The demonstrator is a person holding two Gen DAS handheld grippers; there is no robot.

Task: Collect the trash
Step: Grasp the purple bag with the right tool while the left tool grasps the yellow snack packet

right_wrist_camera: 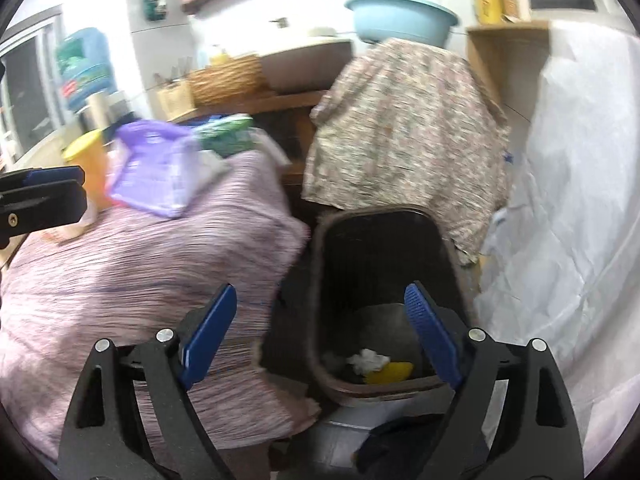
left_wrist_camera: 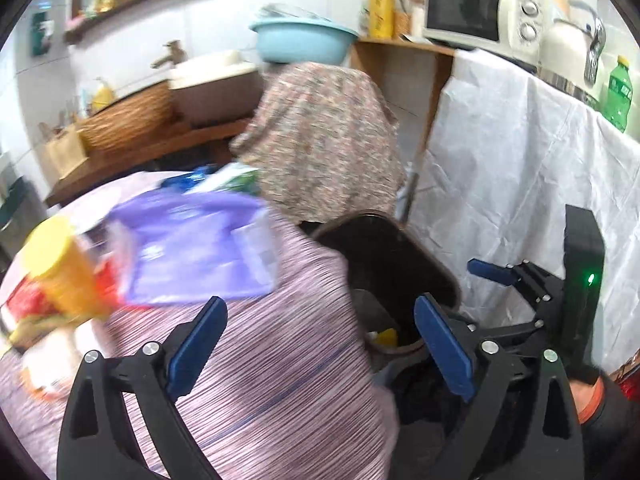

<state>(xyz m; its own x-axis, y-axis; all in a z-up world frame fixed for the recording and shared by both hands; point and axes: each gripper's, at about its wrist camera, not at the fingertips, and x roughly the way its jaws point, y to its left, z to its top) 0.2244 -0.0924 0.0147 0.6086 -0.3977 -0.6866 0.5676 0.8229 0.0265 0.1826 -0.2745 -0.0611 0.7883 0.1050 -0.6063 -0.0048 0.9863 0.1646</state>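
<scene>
A dark trash bin (right_wrist_camera: 380,256) stands on the floor beside the pink-striped cloth table (right_wrist_camera: 140,264); it holds a crumpled white tissue (right_wrist_camera: 368,360) and a yellow piece (right_wrist_camera: 390,372). The bin also shows in the left wrist view (left_wrist_camera: 400,264). My right gripper (right_wrist_camera: 320,328) is open and empty over the bin's near left rim. My left gripper (left_wrist_camera: 316,340) is open and empty above the table edge and bin. On the table lie a purple packet (left_wrist_camera: 192,248), a yellow-lidded can (left_wrist_camera: 60,268), a red wrapper (left_wrist_camera: 28,304) and a green-white packet (right_wrist_camera: 228,136).
A floral cloth (left_wrist_camera: 324,136) drapes a stand behind the bin. White plastic sheeting (left_wrist_camera: 520,168) hangs at right under a microwave (left_wrist_camera: 480,12). A blue basin (left_wrist_camera: 300,40), wicker basket (left_wrist_camera: 128,116) and sink counter stand at the back.
</scene>
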